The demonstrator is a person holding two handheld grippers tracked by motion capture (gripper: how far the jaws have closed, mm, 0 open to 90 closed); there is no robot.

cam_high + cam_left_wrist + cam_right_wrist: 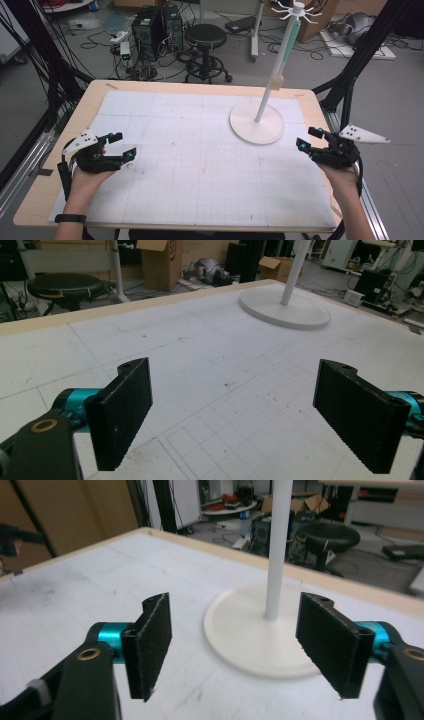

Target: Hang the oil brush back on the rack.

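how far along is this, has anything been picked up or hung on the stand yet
Nothing looks done yet. The left gripper and right gripper both sit open and empty near the sides of the white gridded mat. The tall white stand with a round base is upright at the far right, beyond either gripper's jaws. No loose item lies on the mat, so whatever the job is, all of it appears left.

We see a white gridded mat (pixel 200 165) covering a wooden table (pixel 35 200). On its far right part stands a white rack (pixel 257 122), round-based with a tall tilted pole. Beyond the table, a black stool (pixel 206 37) and computer towers (pixel 156 27) sit among floor cables.
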